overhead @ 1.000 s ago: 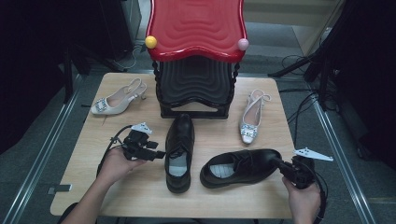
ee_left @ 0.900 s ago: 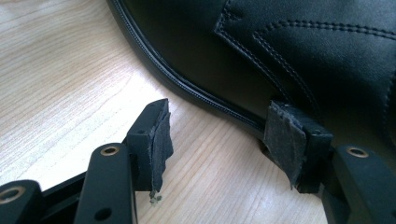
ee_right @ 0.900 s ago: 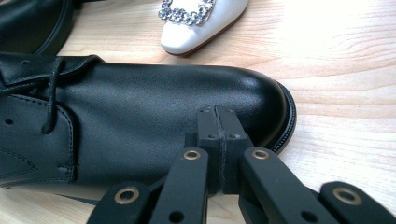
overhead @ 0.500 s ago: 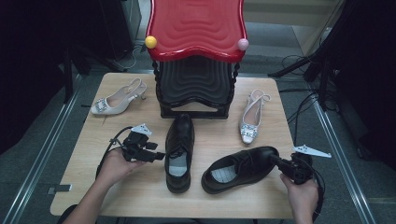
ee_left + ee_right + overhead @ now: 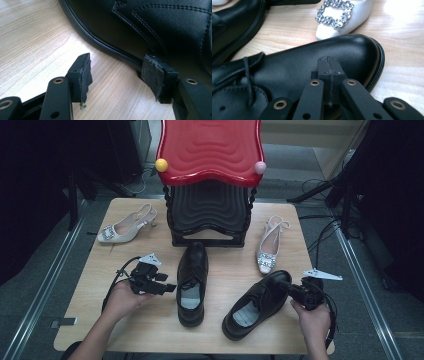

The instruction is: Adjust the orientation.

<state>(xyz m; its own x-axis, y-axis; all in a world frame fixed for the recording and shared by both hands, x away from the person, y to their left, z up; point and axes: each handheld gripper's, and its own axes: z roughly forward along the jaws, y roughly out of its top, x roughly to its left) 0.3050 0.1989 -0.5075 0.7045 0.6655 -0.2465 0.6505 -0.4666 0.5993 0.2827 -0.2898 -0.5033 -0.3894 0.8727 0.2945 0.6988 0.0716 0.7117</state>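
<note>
Two black leather shoes w/ stitched seams, grey insoles. Two white heels, each w/ a sparkly silver buckle. Rack: glossy red ribbed top, black ribbed lower tier (one yellow knob, one pink). Table is pale wood grain. Both grippers black, grey plates.

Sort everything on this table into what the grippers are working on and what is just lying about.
In hand:
- black leather lace-up shoe lying at an angle, shut right gripper pressing its toe
- upright black leather lace-up shoe, open left gripper beside it

Lying about:
- two white slingback heels with crystal buckles
- red-and-black tiered shoe rack
</note>
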